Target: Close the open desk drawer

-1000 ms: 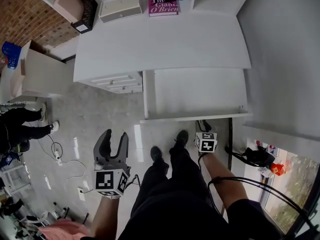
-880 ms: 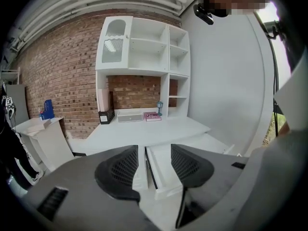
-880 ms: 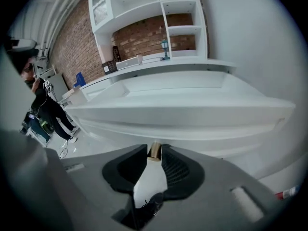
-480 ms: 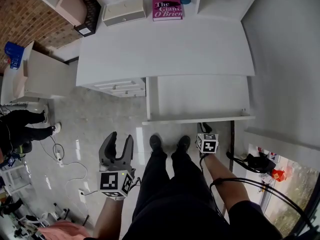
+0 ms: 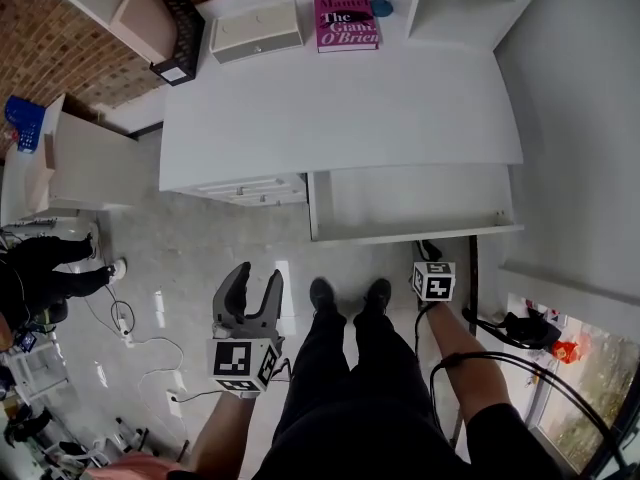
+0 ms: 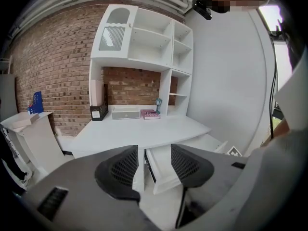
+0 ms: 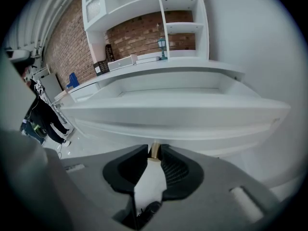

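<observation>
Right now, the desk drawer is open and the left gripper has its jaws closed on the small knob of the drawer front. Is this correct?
One thing is wrong: the right gripper, not the left gripper, has its jaws closed on the small knob of the open desk drawer, as the right gripper view shows. The left gripper is open and empty.

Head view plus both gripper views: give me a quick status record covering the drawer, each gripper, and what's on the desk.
drawer: open, pulled out from under the desktop, nothing inside
right gripper: at the drawer front, jaws closed on the small brass knob
left gripper: open, empty, over the floor, clear of the desk
desktop: pink book and white box at the back
task state: drawer not yet pushed in
</observation>
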Available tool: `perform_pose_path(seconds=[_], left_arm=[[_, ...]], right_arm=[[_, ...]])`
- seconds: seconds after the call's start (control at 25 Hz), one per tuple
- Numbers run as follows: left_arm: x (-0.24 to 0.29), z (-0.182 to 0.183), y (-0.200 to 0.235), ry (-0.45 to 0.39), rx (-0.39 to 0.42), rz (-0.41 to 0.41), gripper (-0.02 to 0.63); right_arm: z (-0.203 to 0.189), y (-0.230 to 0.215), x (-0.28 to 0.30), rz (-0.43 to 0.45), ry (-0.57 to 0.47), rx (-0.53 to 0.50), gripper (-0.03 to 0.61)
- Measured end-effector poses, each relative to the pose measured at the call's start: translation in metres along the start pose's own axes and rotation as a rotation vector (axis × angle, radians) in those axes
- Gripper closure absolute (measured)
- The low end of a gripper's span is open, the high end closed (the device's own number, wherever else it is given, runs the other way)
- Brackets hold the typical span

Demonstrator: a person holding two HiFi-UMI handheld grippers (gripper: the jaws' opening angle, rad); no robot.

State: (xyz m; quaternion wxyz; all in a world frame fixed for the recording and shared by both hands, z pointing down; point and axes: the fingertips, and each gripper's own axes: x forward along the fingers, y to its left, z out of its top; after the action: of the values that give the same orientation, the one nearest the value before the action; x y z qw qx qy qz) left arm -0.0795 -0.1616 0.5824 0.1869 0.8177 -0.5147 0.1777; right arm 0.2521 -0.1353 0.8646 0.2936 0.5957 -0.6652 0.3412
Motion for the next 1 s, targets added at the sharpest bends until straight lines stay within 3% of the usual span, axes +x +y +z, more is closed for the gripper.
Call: perform_pose_path(seconds=[1.0], left_arm=[[0.01,-0.011,0.065,0.026,-0.049,0.112,0.403]], right_arm=[[0.102,-0.02,0.074,-0.048,-0.036,0.001,0.492]])
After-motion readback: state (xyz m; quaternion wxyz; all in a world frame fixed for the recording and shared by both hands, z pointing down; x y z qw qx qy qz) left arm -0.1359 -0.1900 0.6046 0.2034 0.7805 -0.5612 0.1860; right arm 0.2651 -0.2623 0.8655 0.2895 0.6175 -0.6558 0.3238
